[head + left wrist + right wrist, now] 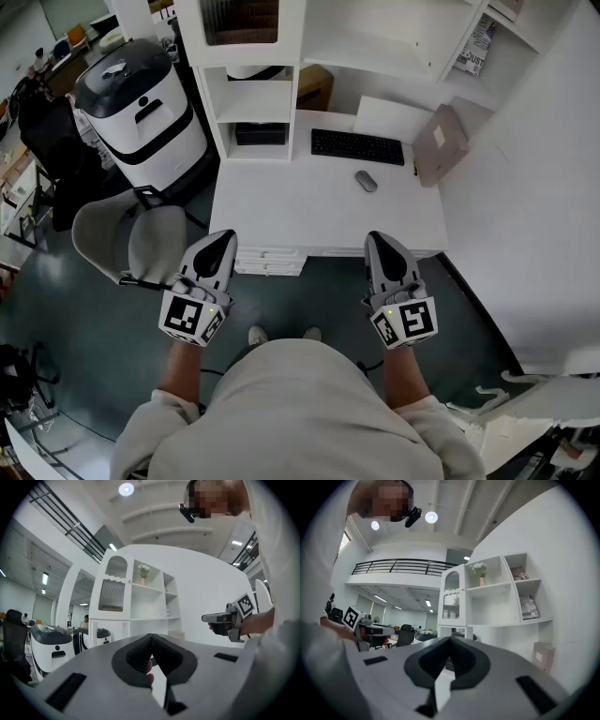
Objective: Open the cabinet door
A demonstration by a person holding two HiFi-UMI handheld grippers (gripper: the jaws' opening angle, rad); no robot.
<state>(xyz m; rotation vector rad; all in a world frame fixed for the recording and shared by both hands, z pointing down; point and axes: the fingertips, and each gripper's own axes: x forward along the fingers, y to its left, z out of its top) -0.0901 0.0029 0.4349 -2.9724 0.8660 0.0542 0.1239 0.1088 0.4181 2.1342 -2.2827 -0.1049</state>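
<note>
The white shelf unit at the back of the desk has a cabinet door (242, 21) with a ribbed pane, standing closed. The left gripper view shows this cabinet door (112, 595) under an arched top. In the right gripper view the cabinet door (451, 606) is far ahead. My left gripper (223, 236) is held level over the floor in front of the desk, jaws together and empty. My right gripper (377, 238) is level beside it, also shut and empty. Both are well short of the cabinet. Each gripper view shows its own closed tips, left gripper (151, 635) and right gripper (450, 639).
On the white desk (281, 206) lie a black keyboard (357, 146), a grey mouse (366, 181) and a cardboard box (441, 142). Drawers (269, 260) sit under the desk edge. A grey chair (131, 242) and a white-and-black machine (141, 108) stand to the left.
</note>
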